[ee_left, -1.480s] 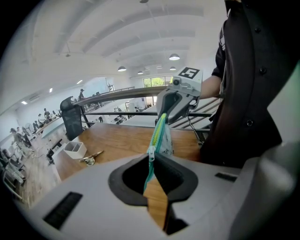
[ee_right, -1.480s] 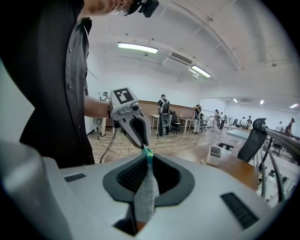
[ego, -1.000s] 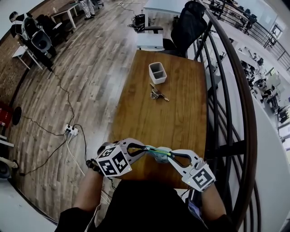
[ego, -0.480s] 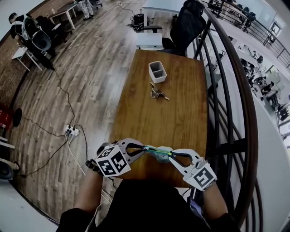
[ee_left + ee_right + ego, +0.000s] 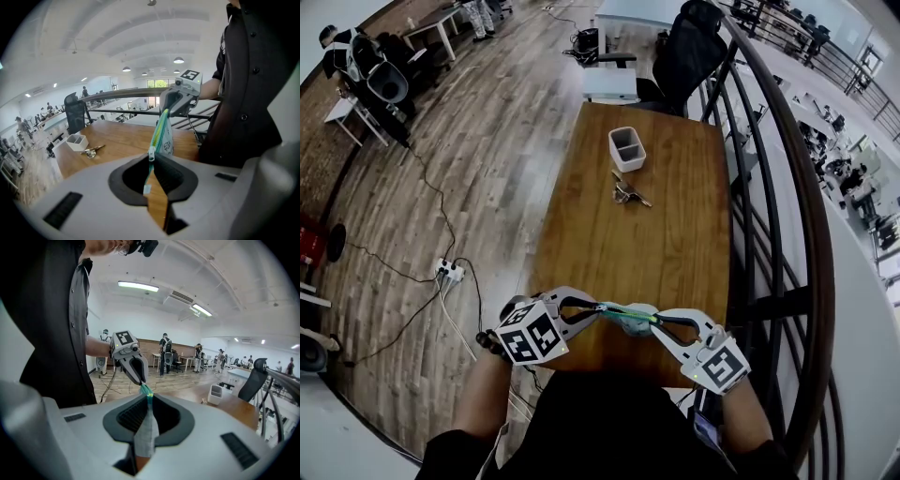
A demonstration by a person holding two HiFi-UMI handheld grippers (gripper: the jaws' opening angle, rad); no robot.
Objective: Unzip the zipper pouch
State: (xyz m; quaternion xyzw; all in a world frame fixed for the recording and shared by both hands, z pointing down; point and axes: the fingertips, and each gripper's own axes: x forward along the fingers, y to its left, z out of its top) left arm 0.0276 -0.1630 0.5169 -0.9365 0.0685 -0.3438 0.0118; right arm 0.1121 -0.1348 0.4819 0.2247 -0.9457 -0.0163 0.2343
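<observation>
A small pouch (image 5: 630, 317) with a green-yellow zipper hangs stretched between my two grippers, just above the near edge of the wooden table (image 5: 619, 246). My left gripper (image 5: 598, 308) is shut on the zipper pull's tab (image 5: 147, 187), and the silver slider (image 5: 151, 153) sits right at its jaw tips. The right gripper (image 5: 655, 322) is shut on the pouch's other end, with grey fabric (image 5: 147, 433) pinched between its pads. In the left gripper view the pouch (image 5: 167, 139) runs up to the right gripper (image 5: 172, 104). The right gripper view shows the left gripper (image 5: 133, 363) opposite.
A white two-compartment holder (image 5: 626, 149) stands at the table's far end, with a bunch of keys (image 5: 628, 195) just in front of it. A dark railing (image 5: 773, 234) runs along the table's right side. A black chair (image 5: 689, 52) stands beyond, and a power strip (image 5: 447, 272) lies on the floor at left.
Hardly anything: both grippers keep their hold on the stretched pouch, and the right gripper has drifted slightly to the right.
</observation>
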